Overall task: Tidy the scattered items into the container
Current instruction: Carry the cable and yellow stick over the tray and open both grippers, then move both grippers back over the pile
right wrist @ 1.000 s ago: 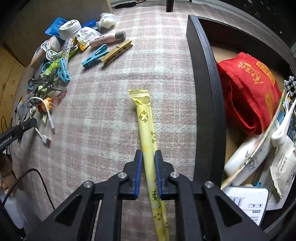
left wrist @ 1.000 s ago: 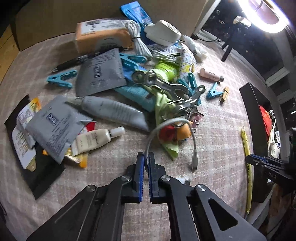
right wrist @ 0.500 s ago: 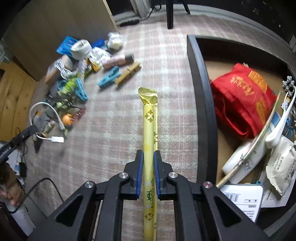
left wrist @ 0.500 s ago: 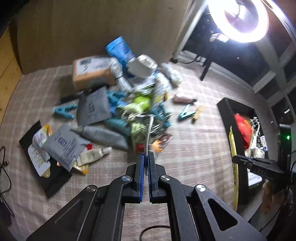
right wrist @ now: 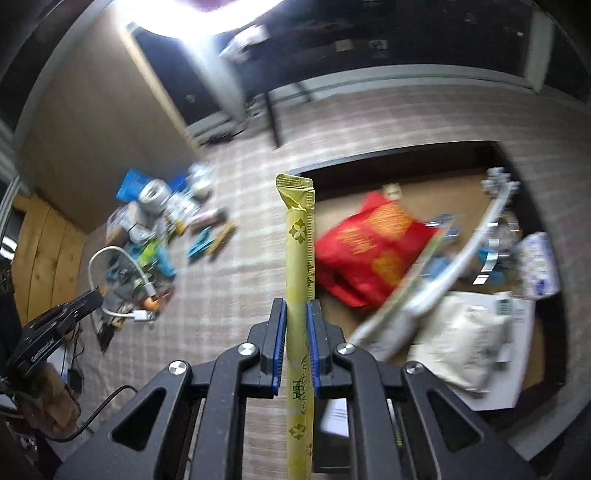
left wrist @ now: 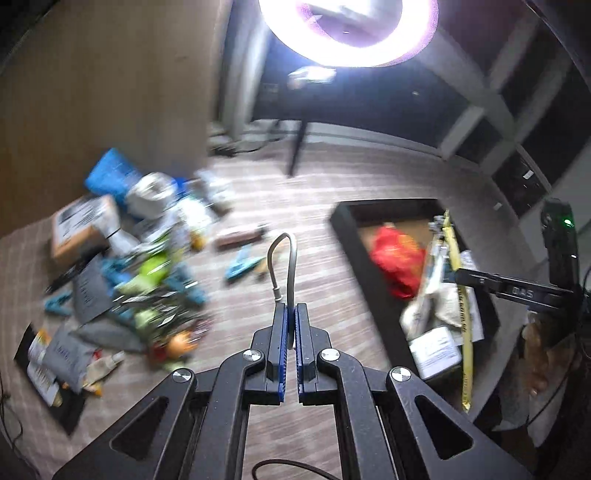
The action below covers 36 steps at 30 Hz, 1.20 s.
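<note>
**Two light loads aloft, box ahead**

The right gripper (right wrist: 295,345) clamped a long, thin yellow tea sachet (right wrist: 298,258) mid-length; light and semi-stiff, it stood straight. The left gripper (left wrist: 290,341) pinched a short, springy grey charging cable (left wrist: 282,258), looped upward. Beyond lay the black open-topped storage box (right wrist: 388,157), right of both.

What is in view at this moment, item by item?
tea stick: one, yellow, clamped upright in the right gripper.
cable: one, grey-white, looped, pinched by the left gripper.
container: one, black-walled, on the checked cloth.
bag: one, red, inside the container.
scattered pile: many mixed items, blurred, left on the cloth.
ring light: one, white, overhead.
left hand-held gripper: black, blue pads.
right hand-held gripper: black, blue pads.
</note>
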### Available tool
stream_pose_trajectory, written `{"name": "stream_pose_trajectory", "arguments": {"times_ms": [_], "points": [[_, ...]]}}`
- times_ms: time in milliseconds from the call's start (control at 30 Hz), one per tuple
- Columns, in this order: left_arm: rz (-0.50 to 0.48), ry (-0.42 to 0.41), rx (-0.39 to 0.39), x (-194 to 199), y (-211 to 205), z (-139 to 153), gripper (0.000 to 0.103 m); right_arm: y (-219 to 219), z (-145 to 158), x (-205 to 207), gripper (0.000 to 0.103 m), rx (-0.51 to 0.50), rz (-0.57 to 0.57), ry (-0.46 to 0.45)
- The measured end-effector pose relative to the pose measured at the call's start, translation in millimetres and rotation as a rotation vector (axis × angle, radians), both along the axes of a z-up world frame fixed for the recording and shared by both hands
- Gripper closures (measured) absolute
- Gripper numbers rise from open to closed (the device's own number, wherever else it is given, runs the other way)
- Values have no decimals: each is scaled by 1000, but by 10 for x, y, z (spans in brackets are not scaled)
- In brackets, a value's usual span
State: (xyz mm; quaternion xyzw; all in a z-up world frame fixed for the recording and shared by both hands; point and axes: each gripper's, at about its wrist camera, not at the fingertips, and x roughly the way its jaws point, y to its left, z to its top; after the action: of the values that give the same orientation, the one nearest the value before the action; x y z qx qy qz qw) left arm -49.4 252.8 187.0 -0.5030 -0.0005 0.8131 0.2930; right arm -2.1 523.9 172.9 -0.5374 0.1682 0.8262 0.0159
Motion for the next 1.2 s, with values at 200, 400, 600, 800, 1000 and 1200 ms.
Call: {"name": "stream_pose_trajectory", "arguments": {"times_ms": [200,400,600,800,1000,1200], "points": [[-140,5,31,164,779,120,100,541,83,131,92,75,-87,-28],[-265,36,9,375,1460,217,100,958,156,183,91,134,-157,-35],[-314,50,-12,490,1855,240,40,1222,172,174,70,155,-210,-58],[-294,87,-56,495,1724,200,41,1243,203,197,50,164,-236,-35],[-197,41,-77,239,1346,26,42,1048,147,81,48,145,-191,-33],[-88,18,-129,-9,795,-211,46,625,86,-143,48,121,-96,-30]]}}
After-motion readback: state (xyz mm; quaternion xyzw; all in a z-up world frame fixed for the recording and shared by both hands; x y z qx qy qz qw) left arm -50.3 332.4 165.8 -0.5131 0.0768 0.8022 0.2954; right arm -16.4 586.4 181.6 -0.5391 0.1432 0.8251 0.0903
